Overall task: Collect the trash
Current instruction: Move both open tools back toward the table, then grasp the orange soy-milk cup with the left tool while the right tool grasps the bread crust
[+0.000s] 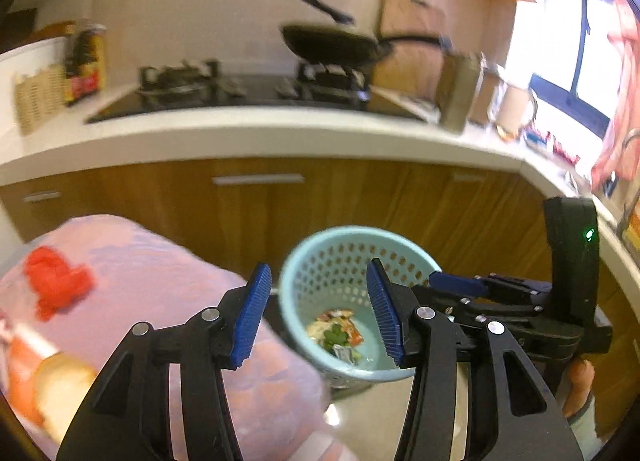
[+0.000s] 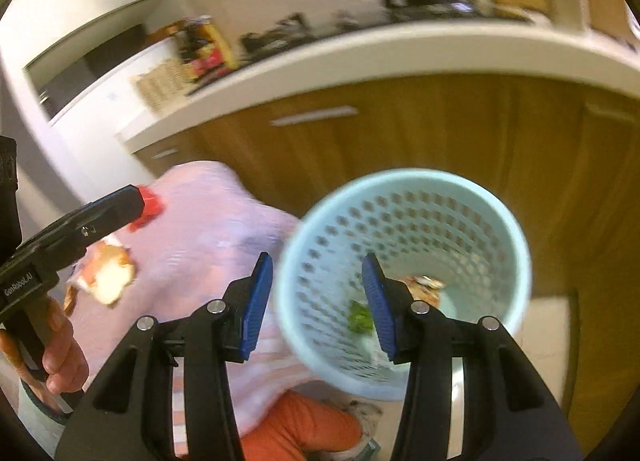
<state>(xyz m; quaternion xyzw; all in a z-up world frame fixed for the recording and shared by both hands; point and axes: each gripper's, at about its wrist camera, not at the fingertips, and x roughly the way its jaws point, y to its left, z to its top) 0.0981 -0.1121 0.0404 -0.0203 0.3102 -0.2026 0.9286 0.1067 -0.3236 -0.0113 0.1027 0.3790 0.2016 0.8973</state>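
Observation:
A light blue perforated waste basket stands on the floor by a low table with a lilac cloth; it also shows in the right wrist view. Scraps of wrapper and green leaves lie in its bottom. On the cloth are a red crumpled piece and a bread slice. My left gripper is open and empty, above the basket's near rim. My right gripper is open and empty over the basket; in the left wrist view it reaches in from the right.
Behind the basket are wooden cabinets under a white counter with a gas hob and a black pan. A jar and a wicker box stand at the counter's left. An orange cloth lies on the floor by the basket.

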